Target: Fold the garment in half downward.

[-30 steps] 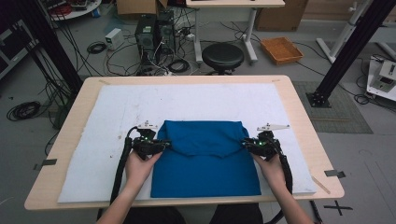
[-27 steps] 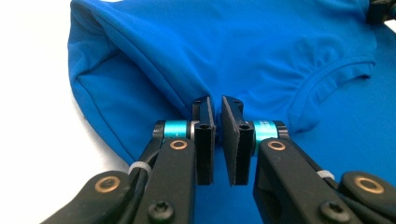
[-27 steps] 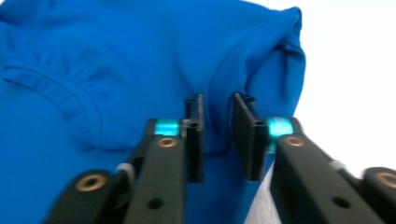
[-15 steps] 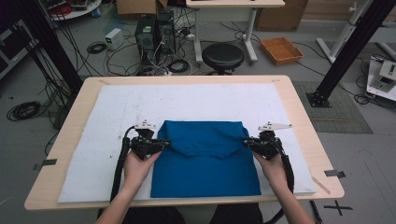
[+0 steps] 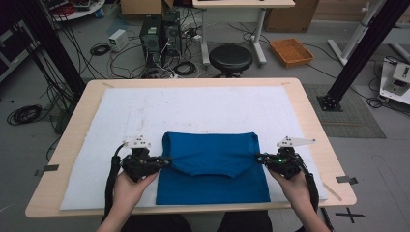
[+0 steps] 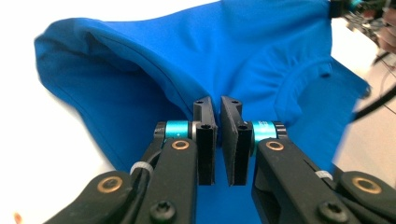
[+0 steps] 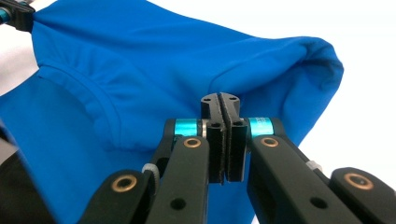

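White padding (image 5: 193,108) covered the table, and that blue shirt (image 5: 212,166) looked light and floppy — left gripper (image 5: 164,161) and right gripper (image 5: 261,158) each clamped on a side edge, sensibly.

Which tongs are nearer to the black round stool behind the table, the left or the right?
Right, by a little. The stool stands right of centre; the right tongs grip the blue shirt below it, the left tongs farther aside.

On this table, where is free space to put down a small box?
The white mat is bare between the blue shirt and the table's far edge. Narrow bare strips lie outside each hand-held gripper, left and right. The near middle is crowded: the shirt and both hands are there.
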`<action>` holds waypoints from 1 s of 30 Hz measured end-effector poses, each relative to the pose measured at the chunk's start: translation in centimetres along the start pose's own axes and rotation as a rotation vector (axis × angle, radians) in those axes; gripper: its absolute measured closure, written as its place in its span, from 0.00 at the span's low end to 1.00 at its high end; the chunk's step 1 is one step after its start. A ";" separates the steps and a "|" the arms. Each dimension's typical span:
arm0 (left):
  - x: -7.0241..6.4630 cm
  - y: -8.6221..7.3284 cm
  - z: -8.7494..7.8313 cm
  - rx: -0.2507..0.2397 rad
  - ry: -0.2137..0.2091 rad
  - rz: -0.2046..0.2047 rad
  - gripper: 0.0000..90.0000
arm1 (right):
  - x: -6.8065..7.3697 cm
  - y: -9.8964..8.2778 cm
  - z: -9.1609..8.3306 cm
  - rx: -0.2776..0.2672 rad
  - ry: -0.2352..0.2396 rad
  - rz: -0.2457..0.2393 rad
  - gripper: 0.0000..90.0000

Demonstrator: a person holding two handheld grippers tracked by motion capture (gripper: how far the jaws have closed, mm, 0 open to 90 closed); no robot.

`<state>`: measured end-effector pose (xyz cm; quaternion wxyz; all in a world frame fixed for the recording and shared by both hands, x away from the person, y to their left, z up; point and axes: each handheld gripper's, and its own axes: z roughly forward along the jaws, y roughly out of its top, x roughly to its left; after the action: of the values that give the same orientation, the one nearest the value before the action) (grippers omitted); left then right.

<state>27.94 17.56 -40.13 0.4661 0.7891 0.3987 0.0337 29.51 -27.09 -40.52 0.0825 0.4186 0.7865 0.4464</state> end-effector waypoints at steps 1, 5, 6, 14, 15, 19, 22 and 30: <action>-0.4 -0.4 -0.3 0.005 -0.006 0.002 0.94 | 0.2 -0.3 -0.4 -0.001 0.005 -0.006 1.00; -1.8 -1.8 -1.0 0.026 -0.018 0.018 0.94 | 1.2 -1.7 -1.6 0.010 0.022 -0.015 1.00; -2.1 -2.1 -1.1 0.033 -0.017 0.023 0.94 | 1.4 -2.1 -1.9 0.014 0.023 -0.015 1.00; -3.6 -4.2 -0.6 0.097 -0.008 0.050 0.93 | 2.5 -4.5 -2.7 0.048 0.017 -0.029 1.00; -3.6 -4.4 -0.4 0.106 -0.007 0.049 0.93 | 2.5 -4.7 -2.6 0.053 0.018 -0.028 1.00; -3.2 -5.2 0.3 0.142 0.009 0.039 0.85 | 2.5 -5.3 -2.2 0.073 0.009 -0.038 0.96; -2.8 -5.1 0.1 0.128 0.048 0.030 0.73 | 2.3 -5.2 -2.3 0.064 0.001 -0.036 0.86; 0.3 -1.5 -0.3 0.018 0.175 0.022 0.58 | -0.7 -2.1 -1.5 -0.022 -0.107 -0.007 0.71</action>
<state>27.11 18.38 -41.22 0.4220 0.7915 0.4296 0.1040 27.94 -29.10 -41.44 0.1304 0.4381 0.7776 0.4317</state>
